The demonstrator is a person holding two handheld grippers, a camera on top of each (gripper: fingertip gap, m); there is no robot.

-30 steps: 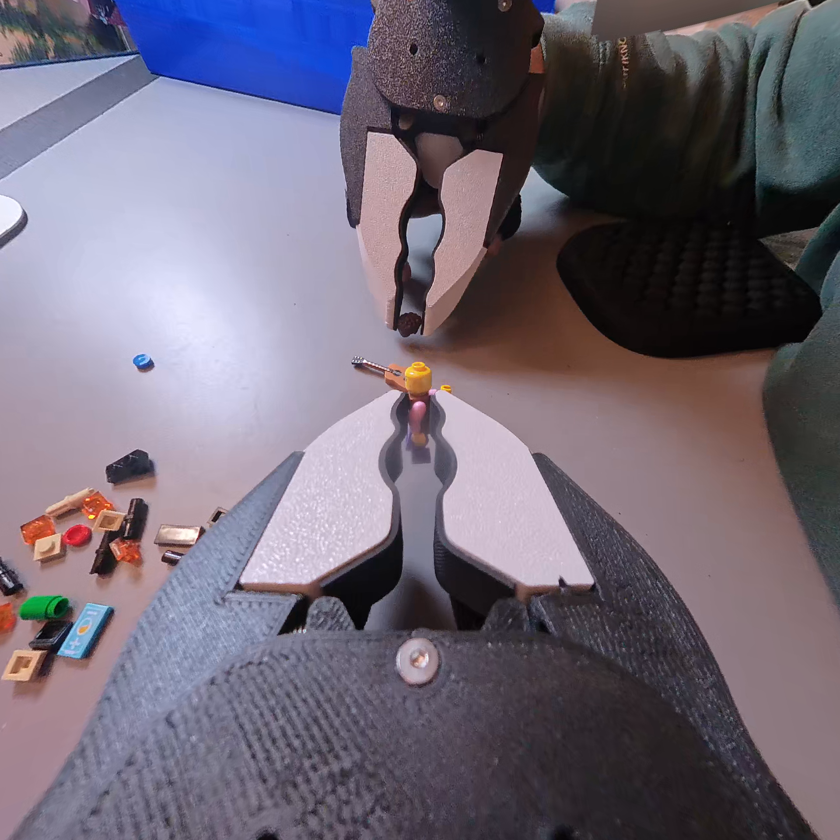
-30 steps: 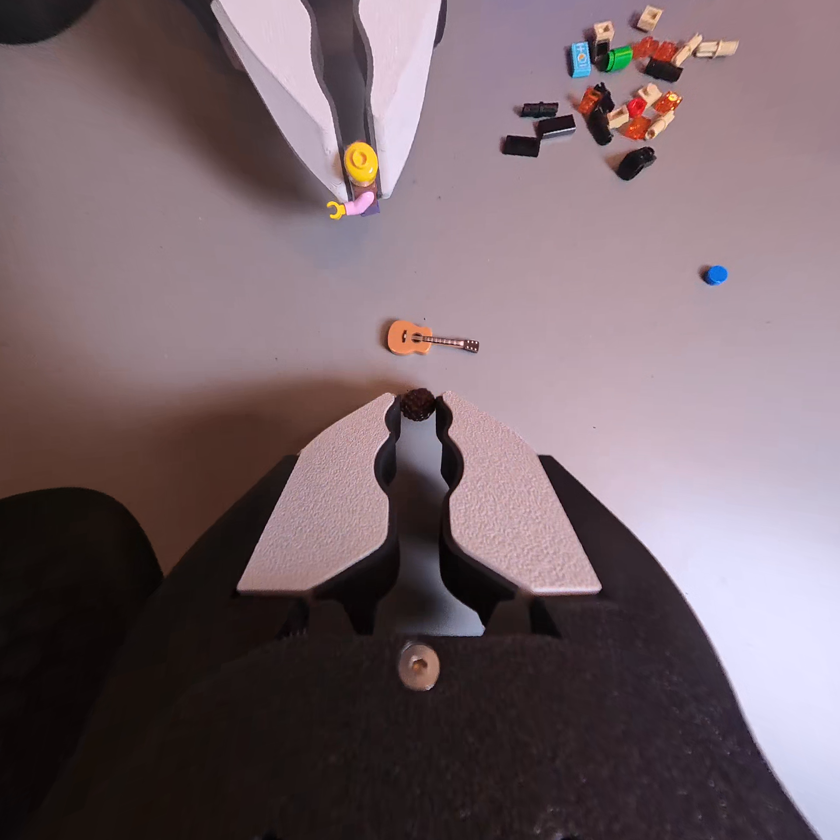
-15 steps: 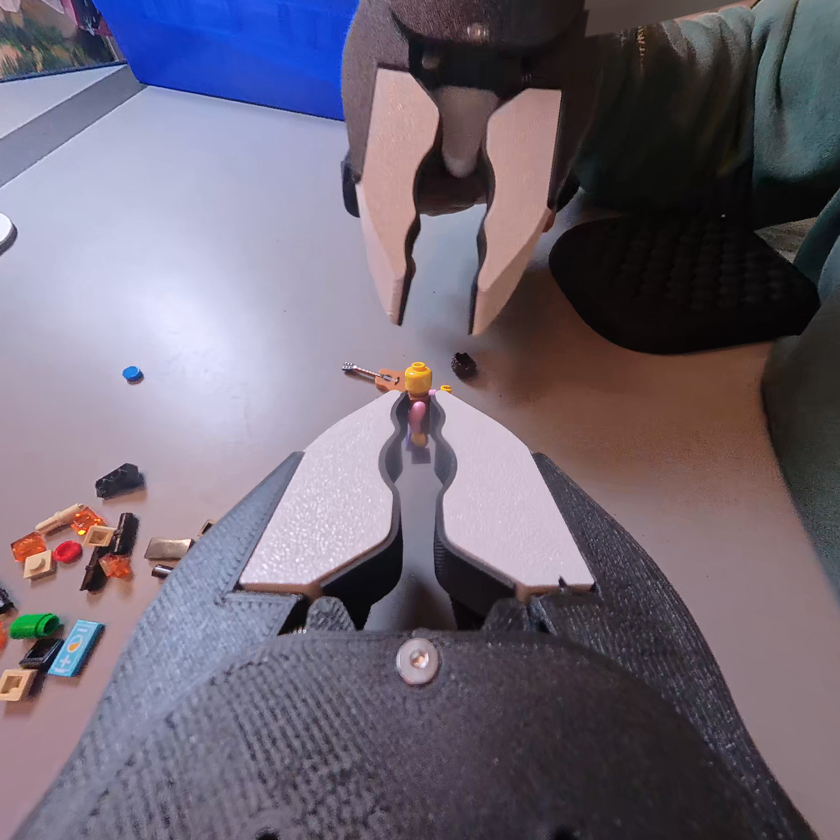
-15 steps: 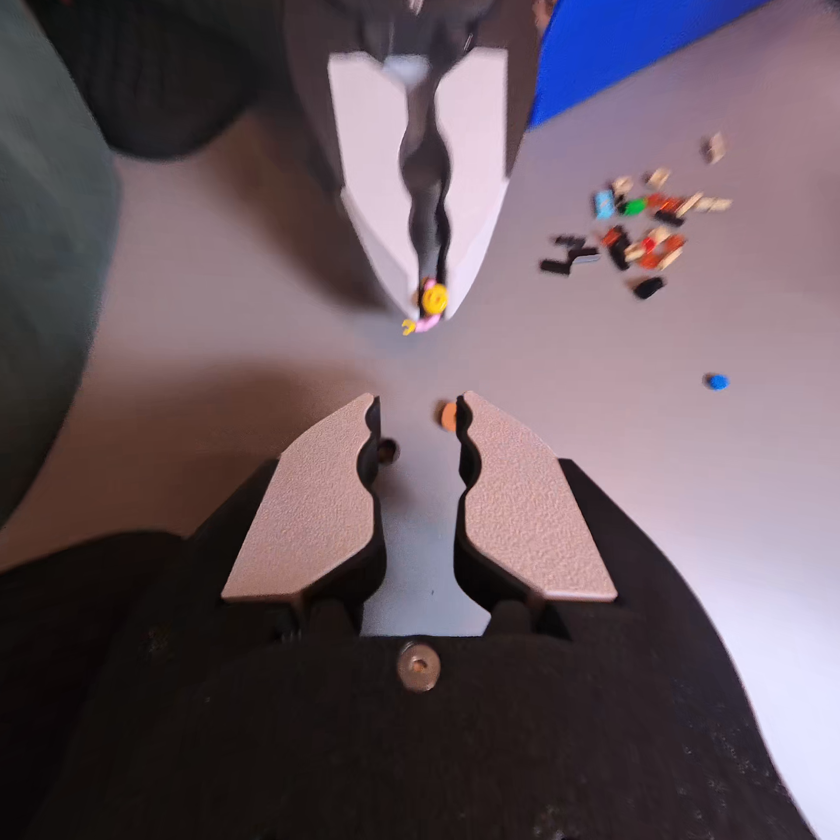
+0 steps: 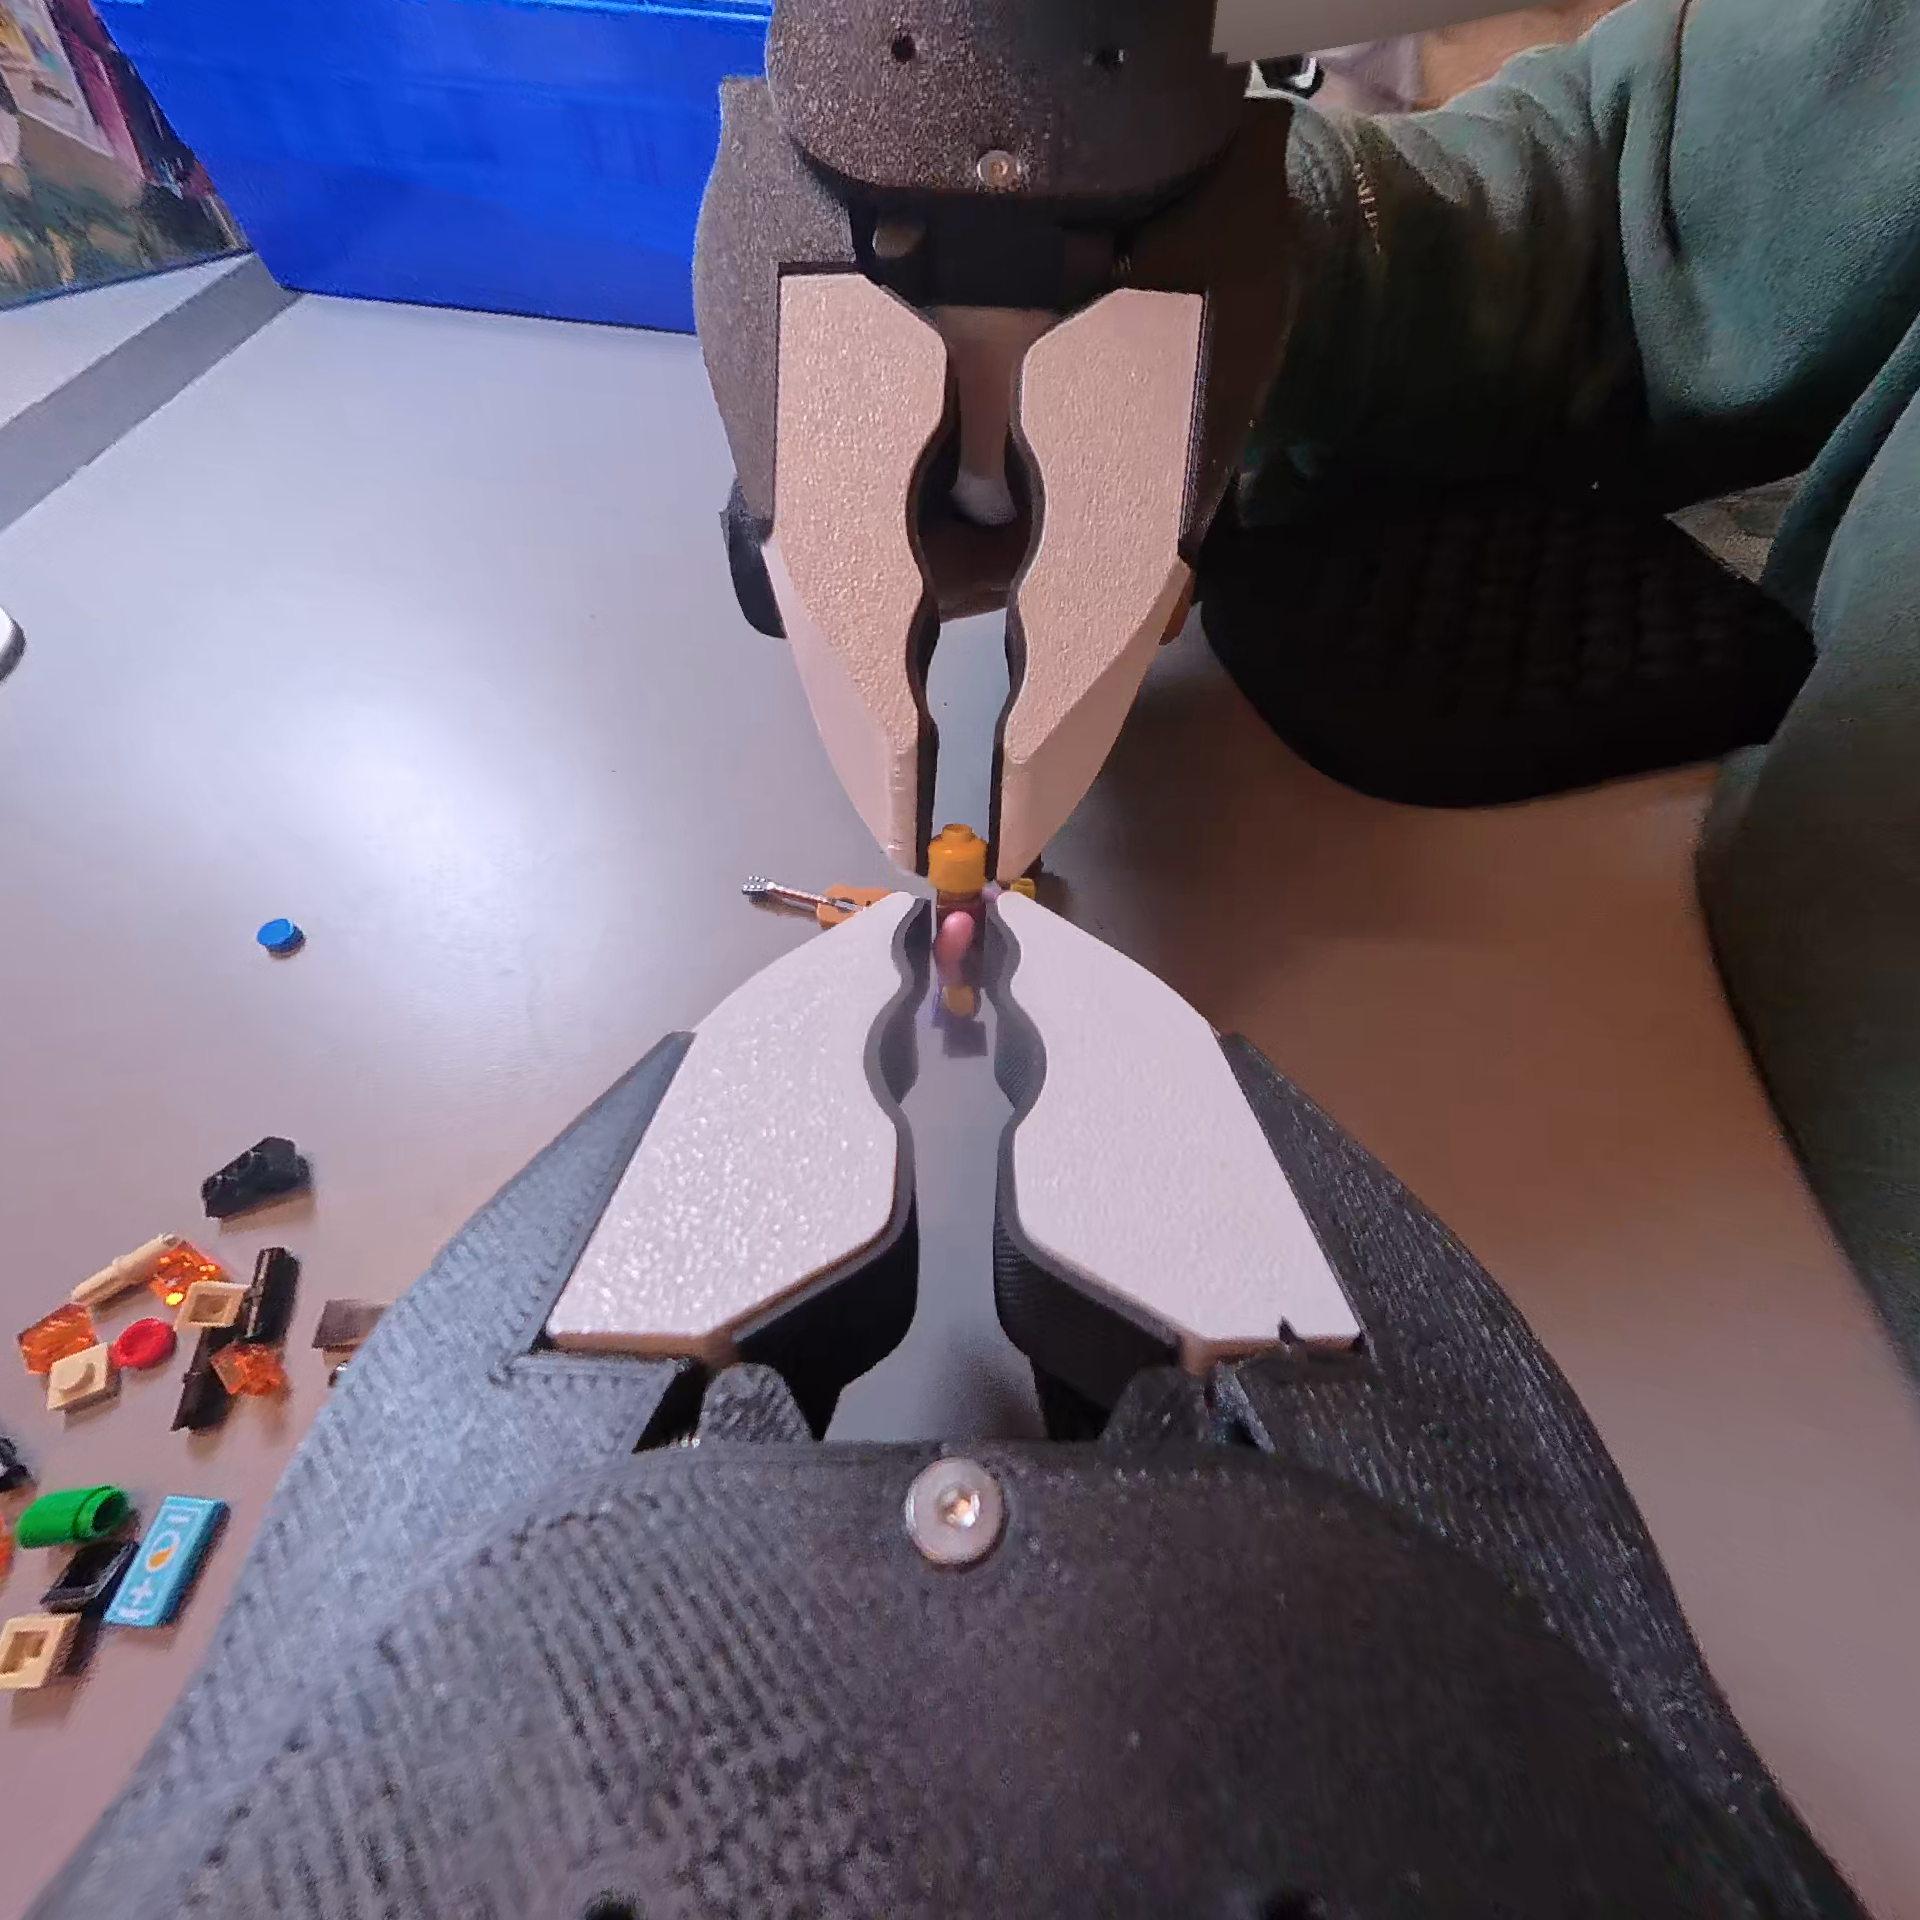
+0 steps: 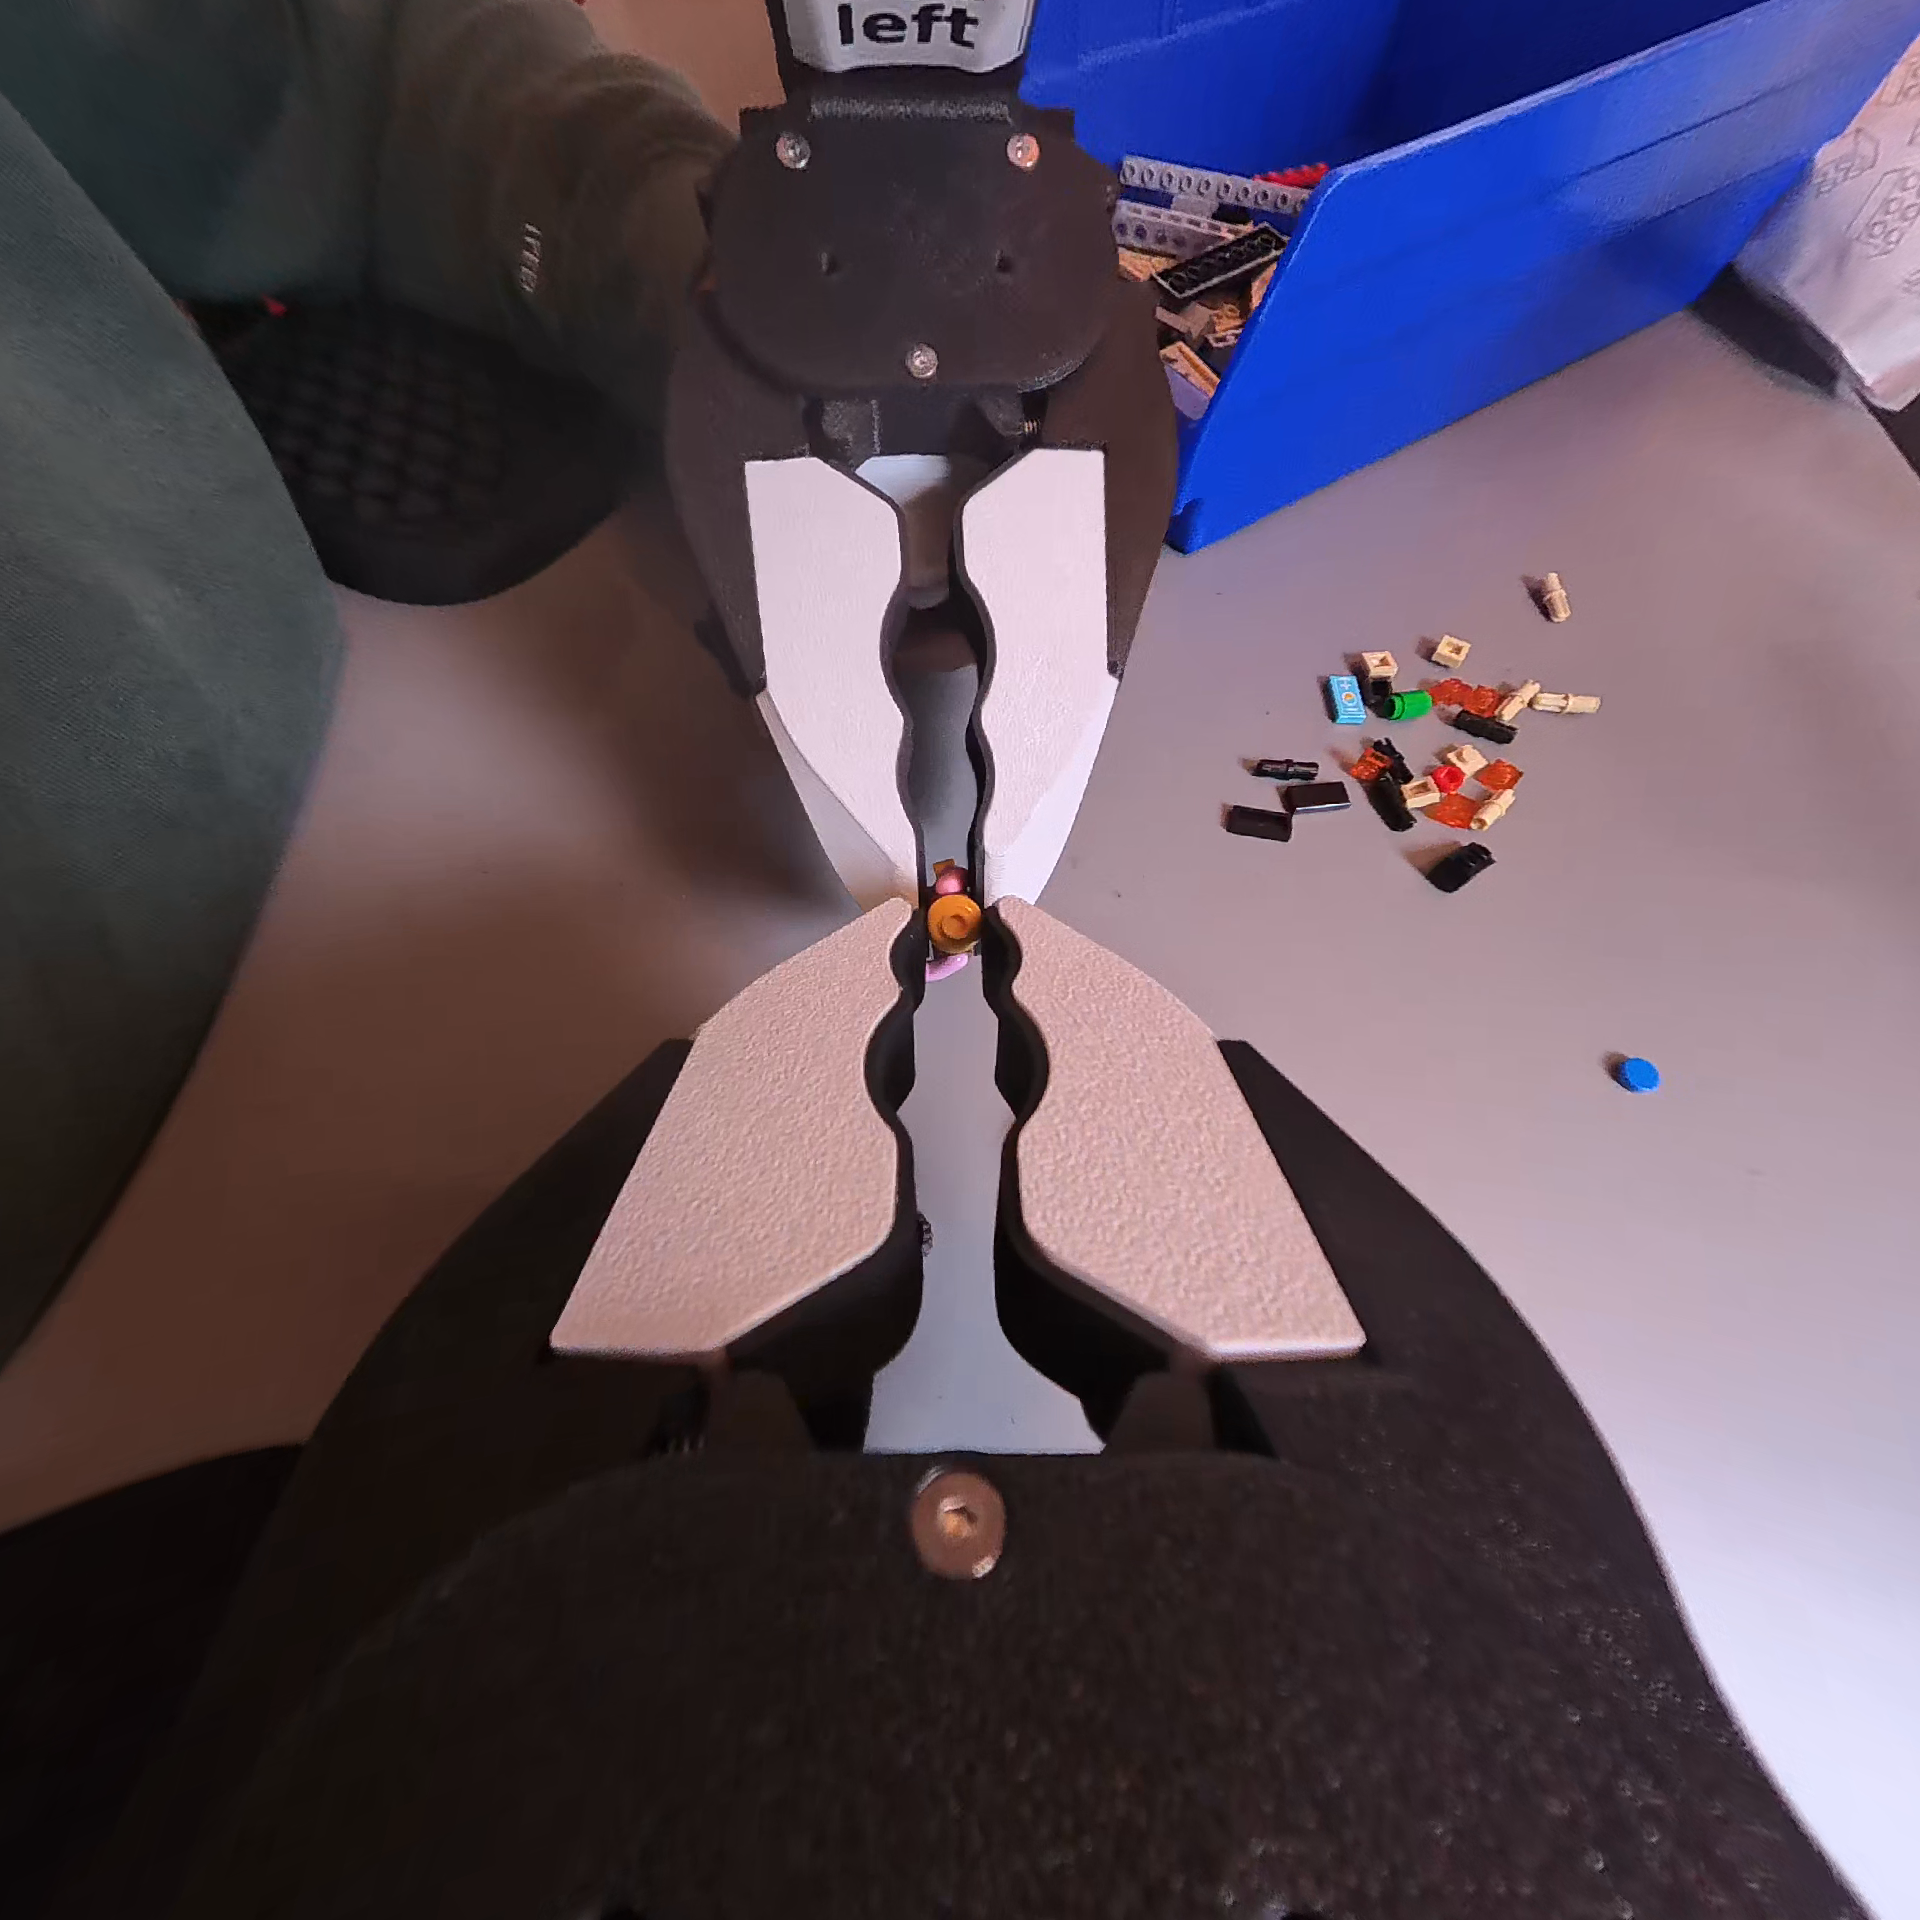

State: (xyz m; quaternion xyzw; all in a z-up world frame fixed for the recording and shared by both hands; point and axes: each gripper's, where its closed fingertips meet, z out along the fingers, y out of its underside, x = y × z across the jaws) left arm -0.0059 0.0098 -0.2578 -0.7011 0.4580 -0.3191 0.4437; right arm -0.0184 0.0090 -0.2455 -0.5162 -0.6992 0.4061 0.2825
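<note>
My left gripper (image 5: 954,906) is shut on the torso of a small toy minifigure (image 5: 954,935) with pink arms and holds it just above the grey table (image 5: 416,644). My right gripper (image 6: 953,922) comes from the opposite side, and its pads are shut on the figure's yellow head (image 6: 953,920). The head also shows in the left wrist view (image 5: 956,857), between the right gripper's tips. The two grippers meet tip to tip. A tiny orange toy guitar (image 5: 821,899) lies on the table just left of the figure.
A scatter of small black, orange, tan, green and blue pieces (image 6: 1434,748) lies to one side, with a lone blue round stud (image 6: 1634,1072). A blue bin of parts (image 6: 1455,260) stands behind. A black padded mat (image 5: 1496,644) and a green sleeve (image 5: 1558,260) lie beside the right gripper. Both grippers' tips are close together, under 4 cm apart. From either gripper's tips it is about 15 cm to the lone blue round stud (image 6: 1634,1072). It is also in sight in the left wrist view (image 5: 274,935).
My right gripper held a small dark brown piece, opened and dropped it on the table, then moved onto the figure's head and shut on it. The left gripper kept its hold.
</note>
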